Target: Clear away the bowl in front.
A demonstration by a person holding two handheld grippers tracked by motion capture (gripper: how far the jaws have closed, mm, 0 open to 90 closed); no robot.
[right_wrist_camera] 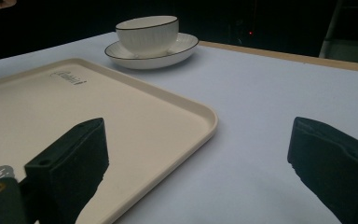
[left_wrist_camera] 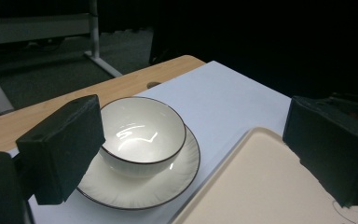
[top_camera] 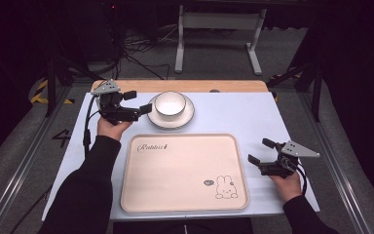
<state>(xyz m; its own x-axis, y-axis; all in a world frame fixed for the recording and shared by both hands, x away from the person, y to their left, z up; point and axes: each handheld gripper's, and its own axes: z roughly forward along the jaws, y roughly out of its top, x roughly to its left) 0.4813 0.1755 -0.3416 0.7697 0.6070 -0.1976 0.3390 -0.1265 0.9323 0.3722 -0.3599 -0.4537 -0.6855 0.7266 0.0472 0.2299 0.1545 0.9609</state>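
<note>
Currently: left gripper (top_camera: 139, 101) at table's far left, jaws spread wide, hovering just beside white bowl (top_camera: 170, 103), nothing pinched. Bowl upright on white saucer (top_camera: 188, 115), both on pale blue mat (top_camera: 238, 112) beyond cream tray (top_camera: 175, 170). Right gripper (top_camera: 261, 151) just off tray's right edge, jaws likewise spread and empty, well apart from bowl.

Light falls from overhead onto the table (top_camera: 233, 114), leaving the surrounding room nearly black. The bowl (left_wrist_camera: 142, 128) carries bright glare streaks inside. Shadows stay soft and short. All views look slightly soft and grainy; the close black jaws blur.
</note>
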